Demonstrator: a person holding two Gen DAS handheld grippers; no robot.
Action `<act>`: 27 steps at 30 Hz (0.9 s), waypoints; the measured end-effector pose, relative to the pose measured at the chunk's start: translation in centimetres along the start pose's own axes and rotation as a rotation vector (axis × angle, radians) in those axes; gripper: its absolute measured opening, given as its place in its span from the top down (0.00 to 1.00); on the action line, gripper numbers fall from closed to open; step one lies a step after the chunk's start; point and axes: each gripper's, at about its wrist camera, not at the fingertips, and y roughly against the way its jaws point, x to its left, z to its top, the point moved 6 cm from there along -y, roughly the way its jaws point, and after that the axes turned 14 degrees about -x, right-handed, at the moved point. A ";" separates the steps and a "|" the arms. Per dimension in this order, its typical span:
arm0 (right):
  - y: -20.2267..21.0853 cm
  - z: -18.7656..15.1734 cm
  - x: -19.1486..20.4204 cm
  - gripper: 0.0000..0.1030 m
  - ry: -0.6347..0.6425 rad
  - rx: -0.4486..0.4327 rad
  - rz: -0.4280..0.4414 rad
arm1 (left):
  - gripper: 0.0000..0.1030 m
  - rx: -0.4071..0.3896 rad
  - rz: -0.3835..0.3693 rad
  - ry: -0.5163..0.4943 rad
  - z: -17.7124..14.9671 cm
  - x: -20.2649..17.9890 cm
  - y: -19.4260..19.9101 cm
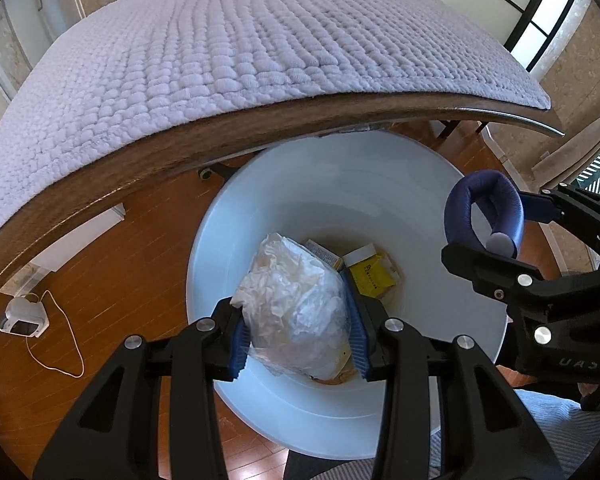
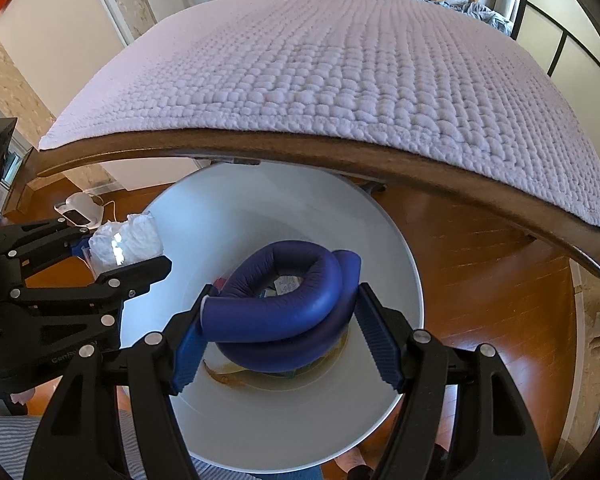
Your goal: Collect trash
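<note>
A white round bin (image 1: pixel 260 200) stands on the wooden floor below both grippers, with a yellow box (image 1: pixel 370 276) and other packaging at its bottom. My left gripper (image 1: pixel 298 344) is shut on a crumpled clear plastic bag (image 1: pixel 296 308), held over the bin's mouth. In the right wrist view that bag (image 2: pixel 126 240) shows at the left. My right gripper (image 2: pixel 284 332) is shut on a coiled blue foam tube (image 2: pixel 284 304), also above the bin (image 2: pixel 260 208). The same blue tube (image 1: pixel 484 208) appears at the right of the left wrist view.
A wooden table edge (image 1: pixel 220 148) covered with a quilted lilac mat (image 1: pixel 260 48) overhangs the bin's far side. A white device with a cord (image 1: pixel 24 316) lies on the floor to the left. Striped fabric (image 2: pixel 4 436) shows at the bottom.
</note>
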 end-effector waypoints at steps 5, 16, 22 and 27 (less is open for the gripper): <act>-1.1 0.1 0.1 0.33 -0.003 0.011 0.000 | 0.59 0.012 -0.007 -0.002 0.2 0.3 -1.0; -1.7 0.1 0.0 0.18 -0.041 0.021 -0.040 | 0.36 0.037 -0.035 -0.006 -0.8 -0.2 -2.1; 2.6 4.6 0.0 0.15 -0.085 -0.103 0.029 | 0.22 -0.078 -0.150 0.046 2.6 0.3 2.5; 5.9 10.7 -1.4 0.07 -0.059 -0.301 -0.056 | 0.04 -0.302 -0.077 0.075 9.1 2.9 6.8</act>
